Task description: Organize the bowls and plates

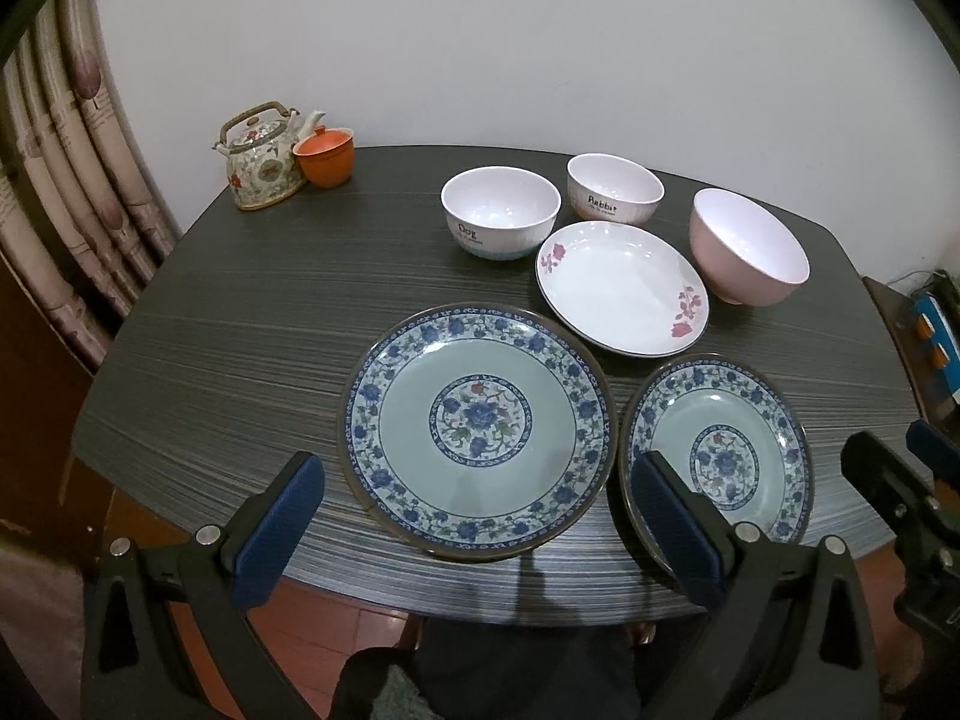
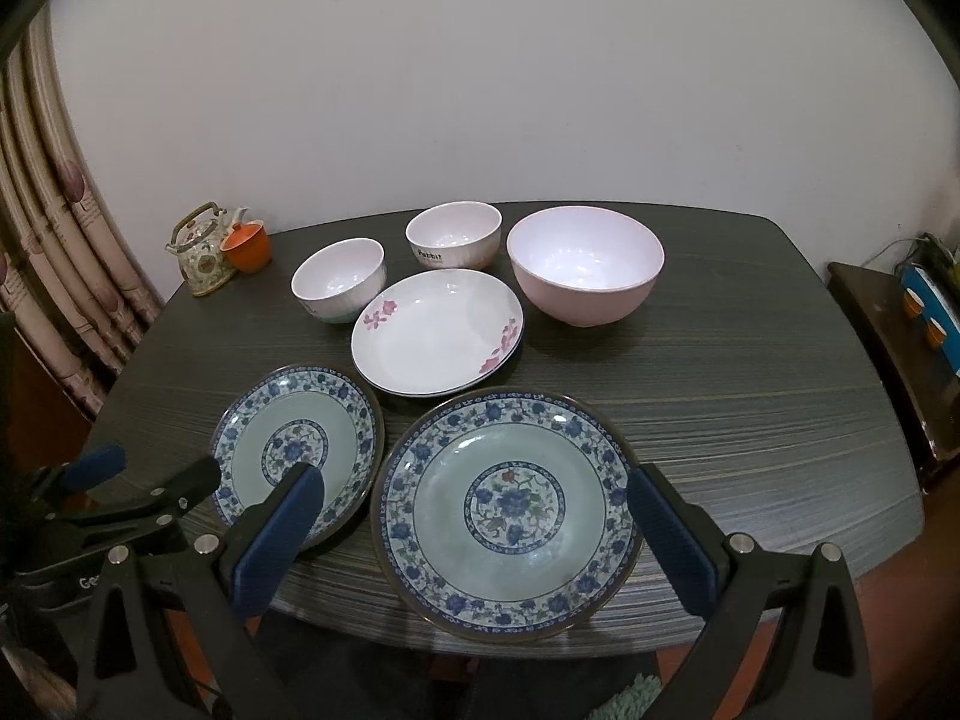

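Both grippers wide open, holding nothing: left gripper (image 1: pixel 477 516) over near blue plate (image 1: pixel 477 429), right gripper (image 2: pixel 477 519) over 2nd blue plate (image 2: pixel 504 510), white plate (image 2: pixel 438 333) + 3 bowls behind on table (image 2: pixel 750 420).

Place: a home dining corner
Signs: patterned curtain (image 1: pixel 72 192), floral teapot (image 1: pixel 264 156), dark wood-grain bench (image 1: pixel 252 324), red tiled floor (image 1: pixel 336 618)
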The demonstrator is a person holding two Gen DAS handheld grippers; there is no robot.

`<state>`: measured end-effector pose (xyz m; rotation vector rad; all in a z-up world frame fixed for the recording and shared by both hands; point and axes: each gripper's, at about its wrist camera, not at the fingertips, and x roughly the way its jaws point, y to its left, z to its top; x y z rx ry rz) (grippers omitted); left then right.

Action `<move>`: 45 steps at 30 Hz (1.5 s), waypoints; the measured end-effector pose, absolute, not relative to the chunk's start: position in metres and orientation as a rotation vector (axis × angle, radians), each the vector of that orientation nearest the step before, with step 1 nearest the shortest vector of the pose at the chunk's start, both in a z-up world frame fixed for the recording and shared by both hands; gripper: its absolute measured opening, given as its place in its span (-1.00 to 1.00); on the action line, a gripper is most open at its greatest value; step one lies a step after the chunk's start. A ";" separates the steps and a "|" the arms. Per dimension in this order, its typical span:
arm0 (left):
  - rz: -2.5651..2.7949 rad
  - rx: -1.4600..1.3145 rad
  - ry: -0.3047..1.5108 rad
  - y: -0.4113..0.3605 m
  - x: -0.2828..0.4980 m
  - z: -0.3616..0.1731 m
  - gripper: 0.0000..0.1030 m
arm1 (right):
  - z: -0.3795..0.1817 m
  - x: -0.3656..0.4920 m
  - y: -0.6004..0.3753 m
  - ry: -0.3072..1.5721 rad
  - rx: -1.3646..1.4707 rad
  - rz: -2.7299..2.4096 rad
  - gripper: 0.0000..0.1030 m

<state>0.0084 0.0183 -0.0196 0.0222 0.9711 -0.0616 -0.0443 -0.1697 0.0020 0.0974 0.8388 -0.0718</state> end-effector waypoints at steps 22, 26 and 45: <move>-0.063 0.023 0.974 0.018 0.007 -0.020 0.96 | 0.000 -0.047 -0.168 0.849 0.106 -0.057 1.00; -0.062 0.023 0.973 0.017 0.007 -0.020 0.96 | 0.000 -0.047 -0.168 0.849 0.105 -0.056 1.00; -0.065 0.022 0.973 0.018 0.006 -0.020 0.96 | 0.000 -0.047 -0.166 0.852 0.102 -0.054 1.00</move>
